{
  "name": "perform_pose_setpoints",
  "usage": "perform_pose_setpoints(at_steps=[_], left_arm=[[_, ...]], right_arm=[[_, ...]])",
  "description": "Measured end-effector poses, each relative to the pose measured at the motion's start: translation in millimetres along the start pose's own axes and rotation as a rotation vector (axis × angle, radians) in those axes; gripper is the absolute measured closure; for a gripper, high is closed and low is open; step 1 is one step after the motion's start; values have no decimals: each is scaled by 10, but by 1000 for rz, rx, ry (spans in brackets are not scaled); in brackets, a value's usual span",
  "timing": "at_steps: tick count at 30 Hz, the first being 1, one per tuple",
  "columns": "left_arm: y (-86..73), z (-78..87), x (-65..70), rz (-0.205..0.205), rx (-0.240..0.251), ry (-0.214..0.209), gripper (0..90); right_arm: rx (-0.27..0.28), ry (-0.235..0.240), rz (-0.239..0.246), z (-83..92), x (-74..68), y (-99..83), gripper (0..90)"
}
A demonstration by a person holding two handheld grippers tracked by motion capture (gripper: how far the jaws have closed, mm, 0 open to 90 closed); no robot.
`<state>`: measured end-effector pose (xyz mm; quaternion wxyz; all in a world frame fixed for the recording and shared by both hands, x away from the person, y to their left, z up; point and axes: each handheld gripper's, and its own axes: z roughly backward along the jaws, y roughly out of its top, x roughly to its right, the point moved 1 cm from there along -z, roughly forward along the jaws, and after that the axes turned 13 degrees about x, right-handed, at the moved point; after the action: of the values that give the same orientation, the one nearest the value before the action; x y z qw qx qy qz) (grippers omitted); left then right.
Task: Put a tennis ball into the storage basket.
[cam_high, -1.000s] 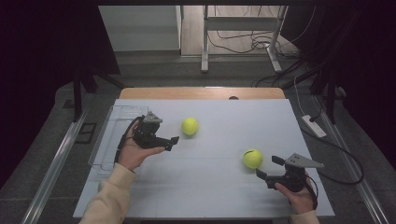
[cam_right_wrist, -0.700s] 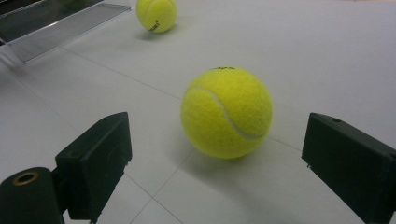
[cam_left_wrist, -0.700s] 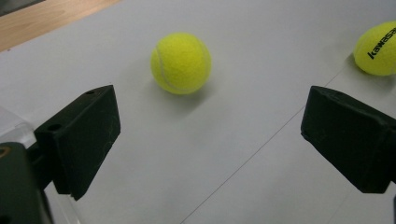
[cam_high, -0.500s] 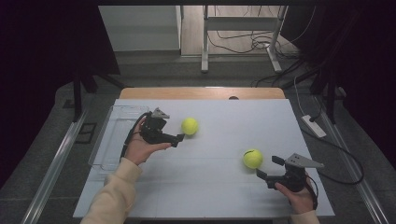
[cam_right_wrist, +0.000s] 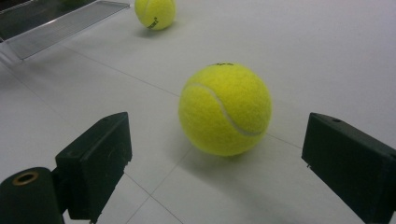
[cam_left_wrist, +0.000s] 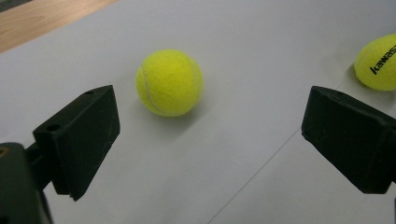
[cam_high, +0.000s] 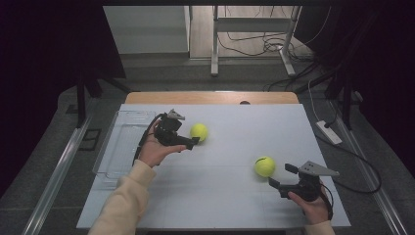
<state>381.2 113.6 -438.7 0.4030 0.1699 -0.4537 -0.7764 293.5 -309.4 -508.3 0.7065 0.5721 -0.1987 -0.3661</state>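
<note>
From my remote station I look down on a pale grey table with a wooden far edge, grey floor beyond, cables trailing, darkness at both sides

Two fuzzy felt balls on a smooth matt worktop (bare wood at its far edge); clear glossy plastic tray.

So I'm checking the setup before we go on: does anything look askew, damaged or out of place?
Nothing stands out. Two tennis balls sit intact on the table, the clear tray lies flat at its left edge, nothing spilled.
</note>
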Motion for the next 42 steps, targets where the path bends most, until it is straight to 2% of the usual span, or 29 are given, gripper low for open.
perform_pose_setpoints(at_steps=[8, 29, 42], left_arm=[[23, -98, -18, 9, -18, 0, 54], [169, -262, -103, 52, -20, -4, 53], [213, -376, -140, 54, -33, -3, 53]], right_arm=[[-5, 3, 0, -6, 3, -9, 81], [-20, 5, -3, -27, 18, -32, 81], [-25, 3, -1, -32, 23, -37, 81]])
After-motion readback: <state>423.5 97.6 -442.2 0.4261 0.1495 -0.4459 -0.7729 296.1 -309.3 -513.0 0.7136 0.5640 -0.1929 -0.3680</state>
